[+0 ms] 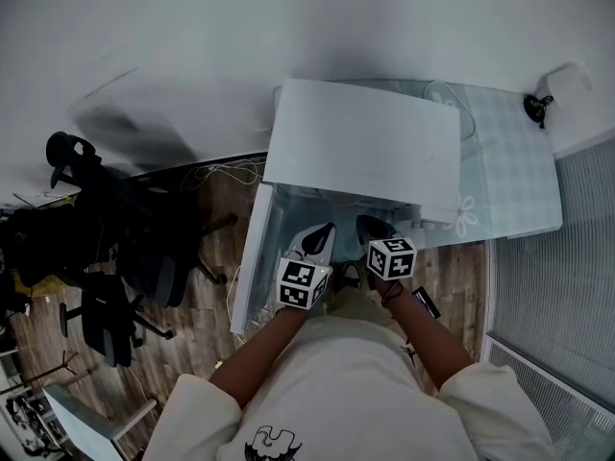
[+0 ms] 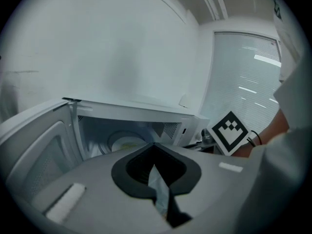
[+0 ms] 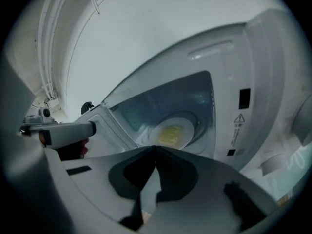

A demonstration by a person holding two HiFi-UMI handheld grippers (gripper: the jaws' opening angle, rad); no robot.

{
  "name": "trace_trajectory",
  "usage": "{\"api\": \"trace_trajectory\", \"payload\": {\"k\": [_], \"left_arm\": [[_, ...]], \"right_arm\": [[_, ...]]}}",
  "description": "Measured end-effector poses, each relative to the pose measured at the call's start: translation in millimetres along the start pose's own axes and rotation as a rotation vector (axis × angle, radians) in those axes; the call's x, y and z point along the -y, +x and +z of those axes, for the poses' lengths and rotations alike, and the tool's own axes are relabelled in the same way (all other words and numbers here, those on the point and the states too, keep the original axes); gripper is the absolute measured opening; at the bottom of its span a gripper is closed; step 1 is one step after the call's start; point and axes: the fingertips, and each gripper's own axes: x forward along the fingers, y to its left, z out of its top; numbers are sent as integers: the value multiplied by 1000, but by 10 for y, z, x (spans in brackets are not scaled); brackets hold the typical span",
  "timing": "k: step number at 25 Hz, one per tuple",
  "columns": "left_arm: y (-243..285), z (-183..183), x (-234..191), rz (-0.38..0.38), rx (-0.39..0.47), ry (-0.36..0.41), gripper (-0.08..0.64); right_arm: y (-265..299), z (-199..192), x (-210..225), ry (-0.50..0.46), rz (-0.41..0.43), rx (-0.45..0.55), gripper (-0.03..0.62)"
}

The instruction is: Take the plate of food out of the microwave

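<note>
A white microwave (image 1: pixel 360 142) stands on a glass table (image 1: pixel 514 176) with its door (image 1: pixel 250 257) swung open to the left. Inside, a white plate (image 3: pixel 174 132) carries yellow food; in the left gripper view the plate (image 2: pixel 125 141) shows deep in the cavity. Both grippers hover just outside the opening, side by side. My left gripper (image 1: pixel 322 231) (image 2: pixel 155 145) is shut, its tips touching with nothing between them. My right gripper (image 1: pixel 371 225) (image 3: pixel 156 148) is also shut and empty, pointing at the plate from a short distance.
Black office chairs (image 1: pixel 110 277) stand on the wood floor to the left. A small black object (image 1: pixel 536 107) sits at the table's far right corner. A white wall runs behind the microwave, and window blinds (image 1: pixel 567 286) are on the right.
</note>
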Motion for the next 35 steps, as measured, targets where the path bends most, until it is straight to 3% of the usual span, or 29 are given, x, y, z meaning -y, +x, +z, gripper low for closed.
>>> {"api": "trace_trajectory", "payload": {"k": [6,12,15,17,21,24,35], "left_arm": [[249,-151,-210,43,-31,-30,5],[383,-252,-382,70,-67,-26,3],[370,-296,-399,74,-77,-23,5],[340,-339,-400,74,-84,-23,3],[254,-391,-365,71,-97,-25,3],[210,-389,-313,58,-100,-18,5],[172,-393,-307,56,-101,-13,5]], "right_arm": [[263,-127,210,53,-32,-30,14],[463,-272,378,206,-10,-36,15],[540,-335,433,340,25,-5,31],[595,-370,465,449,52,40,97],[603,-350,523,794,131,211,104],[597,-335,575,948,175,317,104],[725,-248,615,1027,228,378,104]]}}
